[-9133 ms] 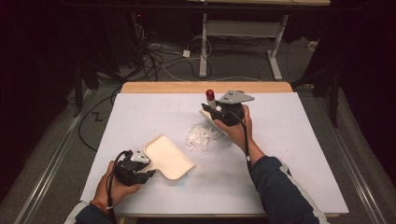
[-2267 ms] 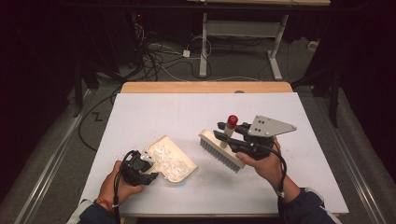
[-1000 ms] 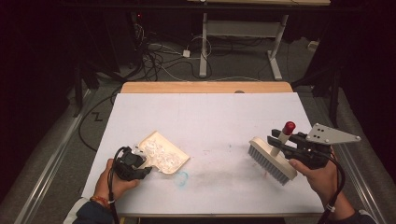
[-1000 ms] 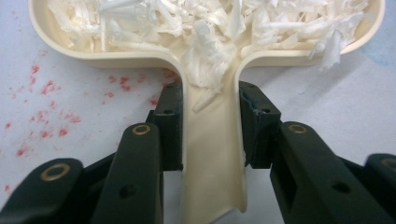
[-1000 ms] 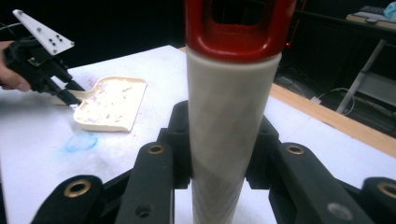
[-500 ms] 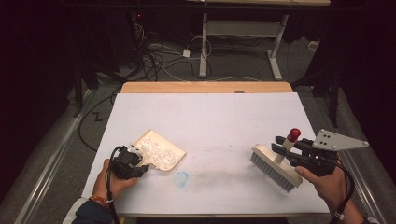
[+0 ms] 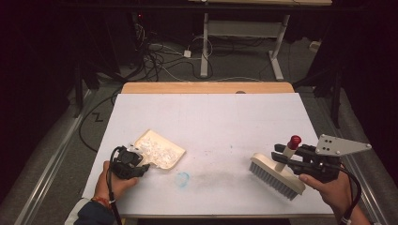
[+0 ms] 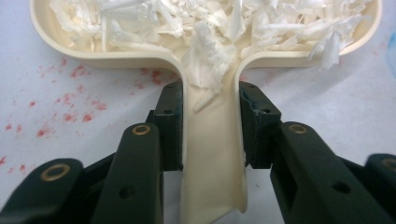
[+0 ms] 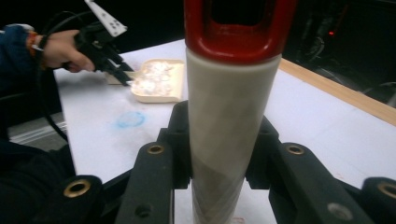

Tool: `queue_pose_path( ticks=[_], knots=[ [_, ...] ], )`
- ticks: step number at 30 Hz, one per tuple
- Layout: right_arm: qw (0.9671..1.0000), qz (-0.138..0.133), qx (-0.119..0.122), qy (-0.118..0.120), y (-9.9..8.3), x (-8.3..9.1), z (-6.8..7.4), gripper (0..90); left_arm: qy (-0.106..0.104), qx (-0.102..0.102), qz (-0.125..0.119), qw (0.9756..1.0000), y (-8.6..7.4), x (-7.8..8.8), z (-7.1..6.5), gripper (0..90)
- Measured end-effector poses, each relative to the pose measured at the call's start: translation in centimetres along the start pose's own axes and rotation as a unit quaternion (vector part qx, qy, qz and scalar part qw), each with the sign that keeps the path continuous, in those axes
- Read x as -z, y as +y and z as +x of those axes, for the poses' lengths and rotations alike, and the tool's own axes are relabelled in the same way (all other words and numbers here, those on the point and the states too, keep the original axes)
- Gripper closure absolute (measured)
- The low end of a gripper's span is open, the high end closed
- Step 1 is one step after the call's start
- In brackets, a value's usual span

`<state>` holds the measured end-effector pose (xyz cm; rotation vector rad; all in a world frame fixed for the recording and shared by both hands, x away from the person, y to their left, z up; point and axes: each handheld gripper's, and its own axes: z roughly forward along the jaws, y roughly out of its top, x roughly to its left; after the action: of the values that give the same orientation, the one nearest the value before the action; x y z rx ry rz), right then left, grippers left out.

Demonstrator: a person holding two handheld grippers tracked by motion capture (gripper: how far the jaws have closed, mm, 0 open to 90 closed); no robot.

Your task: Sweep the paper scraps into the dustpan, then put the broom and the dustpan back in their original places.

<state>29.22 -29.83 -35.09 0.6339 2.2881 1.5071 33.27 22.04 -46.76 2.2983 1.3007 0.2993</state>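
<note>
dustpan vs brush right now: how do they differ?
The dustpan lies flat at the table's left, full of white shreds; the brush is tilted at the right, carrying nothing. The dustpan's handle is flat and cream; the brush's is round with a red tip. Shared: cream plastic, each clamped by its handle, by the left gripper and the right gripper.

High view overhead, forward-down; claw views close; dustpan (image 7: pixel 159 151) shared

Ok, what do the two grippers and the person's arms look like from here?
Both grippers are black with brass-coloured rivets on the jaws. The right gripper carries a grey three-cornered plate with small holes; the left gripper trails a black cable. The left arm wears a dark blue sleeve and an orange-red wristband.
</note>
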Motion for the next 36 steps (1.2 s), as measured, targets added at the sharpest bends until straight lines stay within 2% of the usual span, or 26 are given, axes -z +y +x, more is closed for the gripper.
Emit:
queue_pose_path(
  ticks=[4,7,13,17,20,27,32,34,36],
  knots=[
    [0.9997,0.008,0.01,0.022,0.1,-0.4,0.4,69.5,0.014,0.034,-0.011,0.9993,0.4,-0.4,0.0,63.0],
    [0.9992,0.022,0.002,0.033,0.1,-0.6,0.3,69.6,0.028,0.056,-0.021,0.9978,1.1,-0.9,-0.1,63.1],
    [0.9974,0.038,-0.002,0.062,-0.2,-1.2,0.0,69.5,0.046,0.084,-0.04,0.9946,2.6,-2.0,-0.1,62.9],
    [0.9969,0.048,0.0,0.063,-0.4,-1.5,-0.2,69.6,0.048,0.081,-0.043,0.9946,3.3,-2.5,-0.8,58.4],
    [0.9966,0.053,-0.008,0.063,-0.6,-1.7,-0.6,69.6,0.036,0.076,-0.044,0.9955,3.5,-2.7,-1.6,53.8],
    [0.9978,0.052,-0.022,0.033,-0.6,-2.4,-2.3,68.6,0.016,0.059,-0.051,0.9968,3.1,-2.3,-2.9,47.0],
    [0.9972,0.071,-0.024,-0.005,-0.1,-3.6,-4.4,64.3,-0.002,0.025,-0.076,0.9968,2.6,-1.3,-3.0,41.1],
    [0.9966,0.075,-0.031,-0.014,0.1,-4.2,-5.4,63.1,-0.01,0.006,-0.096,0.9953,2.3,-0.9,-3.1,37.9],
    [0.9953,0.085,-0.037,-0.027,0.3,-5.0,-6.4,61.5,-0.004,-0.018,-0.116,0.9931,1.9,-0.6,-3.3,33.9]
  ],
)
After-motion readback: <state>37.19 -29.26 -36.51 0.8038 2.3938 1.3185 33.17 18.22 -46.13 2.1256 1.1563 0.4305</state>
